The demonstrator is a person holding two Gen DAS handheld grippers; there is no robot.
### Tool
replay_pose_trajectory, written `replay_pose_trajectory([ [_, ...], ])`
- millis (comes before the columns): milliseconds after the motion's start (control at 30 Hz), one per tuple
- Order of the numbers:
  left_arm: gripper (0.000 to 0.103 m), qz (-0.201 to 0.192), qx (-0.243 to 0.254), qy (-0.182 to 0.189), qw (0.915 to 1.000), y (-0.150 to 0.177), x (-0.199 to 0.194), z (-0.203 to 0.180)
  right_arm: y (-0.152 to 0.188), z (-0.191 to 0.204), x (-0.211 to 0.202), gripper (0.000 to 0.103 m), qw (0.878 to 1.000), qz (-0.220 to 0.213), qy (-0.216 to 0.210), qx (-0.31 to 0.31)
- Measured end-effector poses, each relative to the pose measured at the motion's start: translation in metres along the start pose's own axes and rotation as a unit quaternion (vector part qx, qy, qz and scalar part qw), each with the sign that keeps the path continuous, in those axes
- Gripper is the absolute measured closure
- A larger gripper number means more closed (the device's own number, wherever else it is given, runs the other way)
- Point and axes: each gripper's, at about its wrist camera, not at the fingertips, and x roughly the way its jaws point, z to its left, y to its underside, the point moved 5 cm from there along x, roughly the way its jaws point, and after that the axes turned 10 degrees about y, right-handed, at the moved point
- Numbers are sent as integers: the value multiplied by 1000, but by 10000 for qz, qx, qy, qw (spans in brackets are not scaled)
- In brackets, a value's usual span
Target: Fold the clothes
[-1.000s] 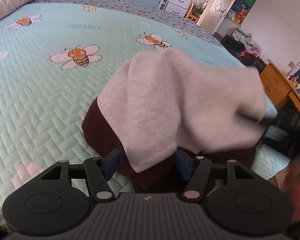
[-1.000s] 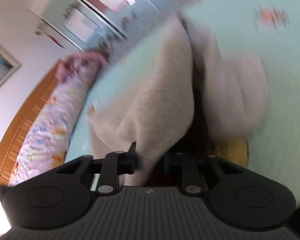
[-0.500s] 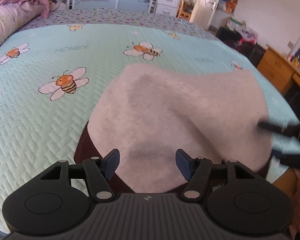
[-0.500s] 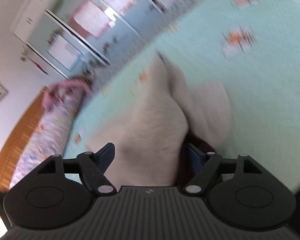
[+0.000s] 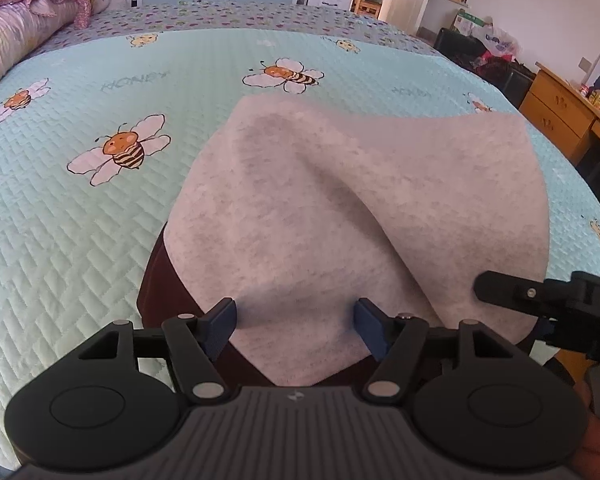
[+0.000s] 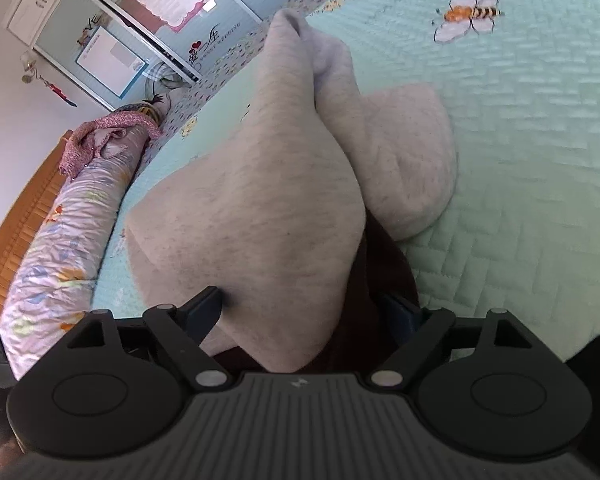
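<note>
The grey garment [image 5: 356, 216] lies humped on the bed [image 5: 80, 240], maroon side beneath. The right gripper [image 6: 304, 312] has just been opening, fingers wide around the cloth; the left gripper [image 5: 296, 326] likewise stands wide. A good fold needs the ridge pressed flat before regrasping an edge.

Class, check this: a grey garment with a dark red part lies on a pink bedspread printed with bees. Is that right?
One thing is wrong: the bedspread is light blue-green, not pink, as the left wrist view shows. The grey garment with its dark red part does lie on it, among the bees.
</note>
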Motion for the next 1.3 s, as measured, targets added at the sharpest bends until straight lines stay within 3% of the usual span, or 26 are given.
replay_pose_trajectory([
  [167, 33, 70, 29, -67, 9999, 0, 4, -4, -8, 8, -1, 19, 9994, -219, 57, -253],
  [767, 28, 214, 95, -143, 9996, -1, 16, -8, -8, 7, 11, 19, 9997, -90, 131, -186],
  [933, 27, 247, 142, -197, 9994, -2, 18, -10, -8, 5, 12, 36, 9997, -63, 140, -203],
  [1300, 26, 381, 290, -352, 9982, -5, 21, -19, -11, 0, 12, 43, 9997, -110, 128, -177],
])
